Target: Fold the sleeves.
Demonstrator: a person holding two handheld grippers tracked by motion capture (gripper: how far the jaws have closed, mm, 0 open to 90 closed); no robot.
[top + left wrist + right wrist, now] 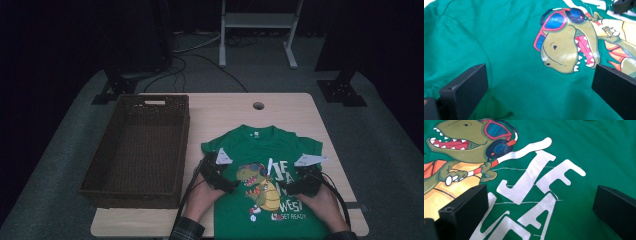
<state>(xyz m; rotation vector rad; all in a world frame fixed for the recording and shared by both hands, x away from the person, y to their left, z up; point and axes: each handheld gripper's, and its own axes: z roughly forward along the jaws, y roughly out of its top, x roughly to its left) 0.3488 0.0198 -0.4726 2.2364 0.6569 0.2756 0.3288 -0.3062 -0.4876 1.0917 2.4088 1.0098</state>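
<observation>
**Over the shirt, both jaws spread and empty**

On the near half of the pale wooden table [225,112], the green cotton T-shirt with a dinosaur print [260,145] lies flat and face up. Its collar points to 12 o'clock and its hem runs off the table edge toward you at 6 o'clock, so its long axis runs 12 to 6.

Your left gripper [216,172] sits over the shirt's left side, at about 9 o'clock from the dinosaur print. In the left gripper view the jaws stand wide apart with nothing between them, and green cloth fills the gap, with the sunglasses-wearing dinosaur head [564,45] just ahead toward 1 o'clock.

Your right gripper [305,180] sits over the shirt's right side, at about 3 o'clock from the print. Its jaws are spread too and hold nothing; in the right gripper view the white lettering [534,187] lies directly between and ahead of them.

The shirt is below both pairs of jaws, not beside them. I cannot tell whether the jaw tips touch the cloth. Each hand looks equally near its own side, so a pinch would likely mean going straight down.

The dark brown woven wicker basket [137,150] stands empty at 9 o'clock, just beside the shirt's left sleeve.
</observation>
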